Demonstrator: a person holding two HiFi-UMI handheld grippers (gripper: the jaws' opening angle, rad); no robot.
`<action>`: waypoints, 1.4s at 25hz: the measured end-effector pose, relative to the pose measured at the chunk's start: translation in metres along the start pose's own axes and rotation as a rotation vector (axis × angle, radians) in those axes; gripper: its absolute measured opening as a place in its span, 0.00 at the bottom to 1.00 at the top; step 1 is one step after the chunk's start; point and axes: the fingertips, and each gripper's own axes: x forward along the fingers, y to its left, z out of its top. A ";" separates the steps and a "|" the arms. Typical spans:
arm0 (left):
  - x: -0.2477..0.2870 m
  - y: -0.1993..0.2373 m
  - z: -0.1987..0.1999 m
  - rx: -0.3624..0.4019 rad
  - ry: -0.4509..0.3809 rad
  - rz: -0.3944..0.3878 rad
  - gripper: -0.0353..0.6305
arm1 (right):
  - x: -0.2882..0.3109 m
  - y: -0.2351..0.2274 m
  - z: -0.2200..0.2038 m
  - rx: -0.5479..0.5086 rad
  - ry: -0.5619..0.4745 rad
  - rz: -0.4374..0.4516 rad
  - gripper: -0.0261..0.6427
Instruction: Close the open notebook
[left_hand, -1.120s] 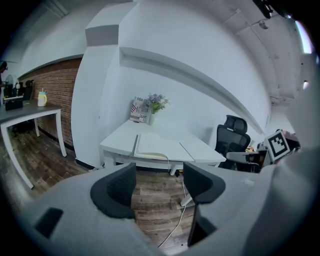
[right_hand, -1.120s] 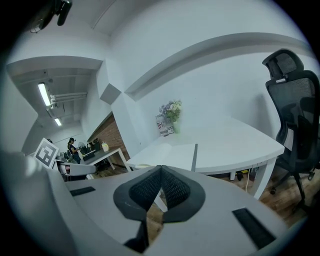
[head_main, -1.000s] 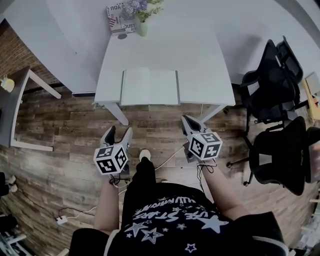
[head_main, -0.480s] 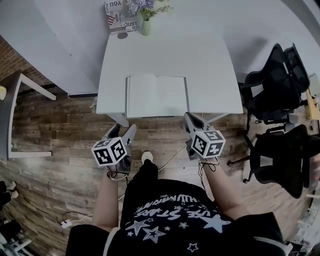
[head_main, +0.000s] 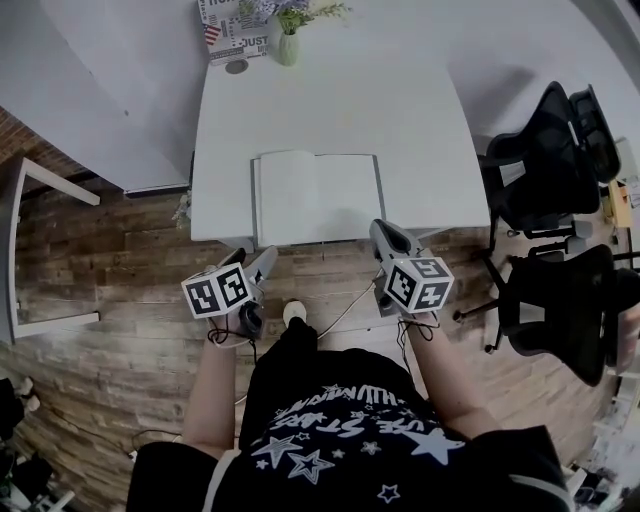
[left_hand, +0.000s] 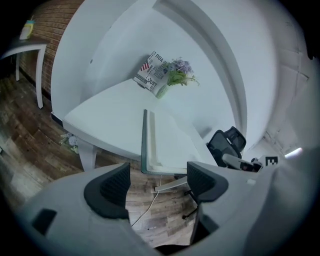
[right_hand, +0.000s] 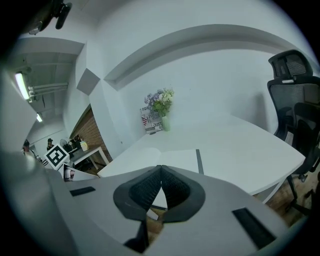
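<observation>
Left tongs (left_hand: 156, 175): released; two dark ribbed pads (left_hand: 107, 189) stand wide apart, having just been opening, with nothing between them.
Right tongs (right_hand: 160, 172): clenched; its two ribbed pads meet tip to tip on nothing.
Notebook (head_main: 318, 197): one, open flat, two pale blank pages inside a thin dark cover rim; it lies at the bench's near edge, at 1 o'clock of the left tongs and 11 o'clock of the right, touching neither.
Bench (head_main: 330, 105): one, smooth, white, rectangular.
Vase (head_main: 287, 47): one, small, pale green, holding flowers, at 11 o'clock of the notebook on the far edge; one printed box (head_main: 225, 30) at its 9 o'clock.
Chairs (head_main: 545, 150): two, black, mesh-backed, at 3 o'clock of the bench.
Floor (head_main: 120, 270): streaky brown wood planks.
</observation>
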 end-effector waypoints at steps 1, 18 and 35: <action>0.003 0.002 0.000 -0.002 0.011 -0.002 0.58 | 0.002 -0.001 0.000 0.001 0.002 -0.007 0.04; 0.034 0.015 -0.005 0.018 0.123 -0.026 0.29 | 0.018 -0.004 0.002 0.006 0.000 -0.052 0.04; 0.006 -0.033 0.023 0.193 0.010 0.105 0.14 | -0.007 -0.028 0.008 0.009 -0.012 0.028 0.04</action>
